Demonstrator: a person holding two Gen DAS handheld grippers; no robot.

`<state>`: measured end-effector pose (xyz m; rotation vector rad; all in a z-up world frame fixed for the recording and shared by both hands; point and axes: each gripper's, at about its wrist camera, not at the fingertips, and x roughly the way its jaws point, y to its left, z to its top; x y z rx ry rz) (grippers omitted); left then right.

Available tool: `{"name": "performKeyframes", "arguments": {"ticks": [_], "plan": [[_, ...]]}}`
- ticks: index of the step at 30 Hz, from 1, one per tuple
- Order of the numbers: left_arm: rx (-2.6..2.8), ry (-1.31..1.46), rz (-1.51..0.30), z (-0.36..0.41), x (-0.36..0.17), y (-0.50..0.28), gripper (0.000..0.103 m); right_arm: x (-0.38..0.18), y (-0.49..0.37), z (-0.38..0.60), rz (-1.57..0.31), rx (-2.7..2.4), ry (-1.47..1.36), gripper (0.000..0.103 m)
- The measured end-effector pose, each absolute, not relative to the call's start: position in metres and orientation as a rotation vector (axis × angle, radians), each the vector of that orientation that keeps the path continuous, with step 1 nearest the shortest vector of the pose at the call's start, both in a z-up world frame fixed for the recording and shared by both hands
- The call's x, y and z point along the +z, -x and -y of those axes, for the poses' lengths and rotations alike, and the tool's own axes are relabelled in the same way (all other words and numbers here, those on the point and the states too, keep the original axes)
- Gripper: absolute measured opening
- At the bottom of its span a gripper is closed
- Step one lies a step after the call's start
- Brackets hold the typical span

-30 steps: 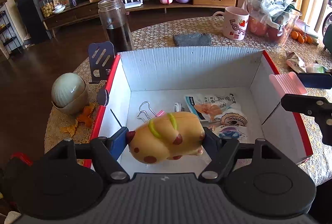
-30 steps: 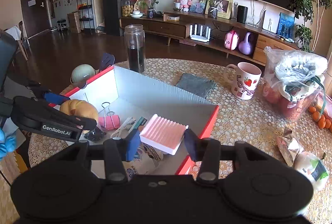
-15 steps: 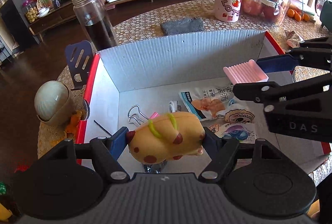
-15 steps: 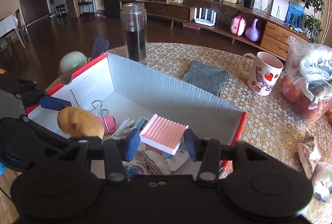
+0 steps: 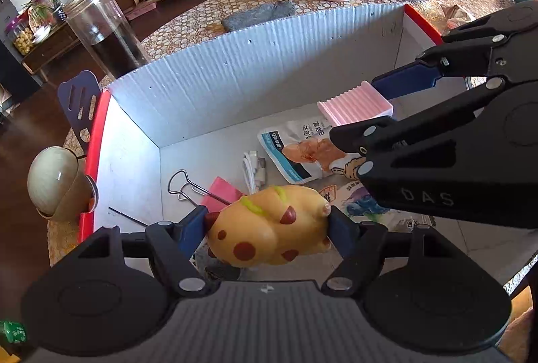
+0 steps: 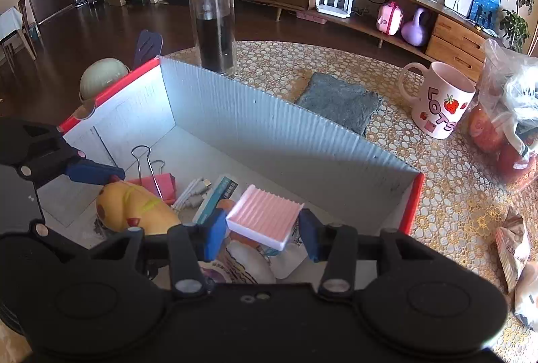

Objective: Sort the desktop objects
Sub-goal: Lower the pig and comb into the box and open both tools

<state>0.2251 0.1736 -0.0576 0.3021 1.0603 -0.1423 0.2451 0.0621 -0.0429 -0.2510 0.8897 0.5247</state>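
My left gripper (image 5: 269,228) is shut on a yellow squishy toy (image 5: 269,228) with red spots, held low inside the red-rimmed cardboard box (image 5: 235,73). My right gripper (image 6: 262,228) is shut on a pink ribbed block (image 6: 264,220), also inside the box, over the snack packets (image 5: 296,147). On the box floor lie a pink binder clip (image 6: 154,181), a white cable (image 5: 254,168) and printed packets. In the right wrist view the toy (image 6: 134,208) sits at the lower left, with the left gripper's blue finger beside it.
Round table with a lace cloth (image 6: 437,188). Beyond the box stand a glass jar of dark liquid (image 6: 215,26), a grey cloth (image 6: 339,100), a strawberry mug (image 6: 437,100) and a bag of fruit (image 6: 504,127). A round beige bin (image 5: 53,181) stands left of the box.
Both grippers have sunk deeper into the box with their loads. The right gripper with the pink block has moved in from the right rim, closer to the left one.
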Motion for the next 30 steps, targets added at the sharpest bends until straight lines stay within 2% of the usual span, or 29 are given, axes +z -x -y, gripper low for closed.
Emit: {"name": "performKeyframes", "arguments": {"ticks": [7,12,19,23,30], "plan": [[-0.139,-0.284,-1.086,-0.178,-0.064,-0.224,0.075,-0.05,-0.242,-0.063,-0.913,0.535,0.268,0.048],[-0.133,-0.254,-1.084,-0.181,-0.062,-0.222,0.076,-0.045,-0.239,-0.062,-0.913,0.552,0.248,0.058],[-0.135,-0.21,-1.078,-0.182,-0.054,-0.216,0.076,-0.031,-0.231,-0.055,-0.885,0.567,0.215,0.065],[-0.13,-0.194,-1.051,-0.183,-0.044,-0.21,0.084,-0.02,-0.229,-0.045,-0.884,0.576,0.171,0.068],[-0.115,-0.169,-1.015,-0.181,-0.024,-0.198,0.087,0.001,-0.217,-0.027,-0.856,0.592,0.111,0.075]]}}
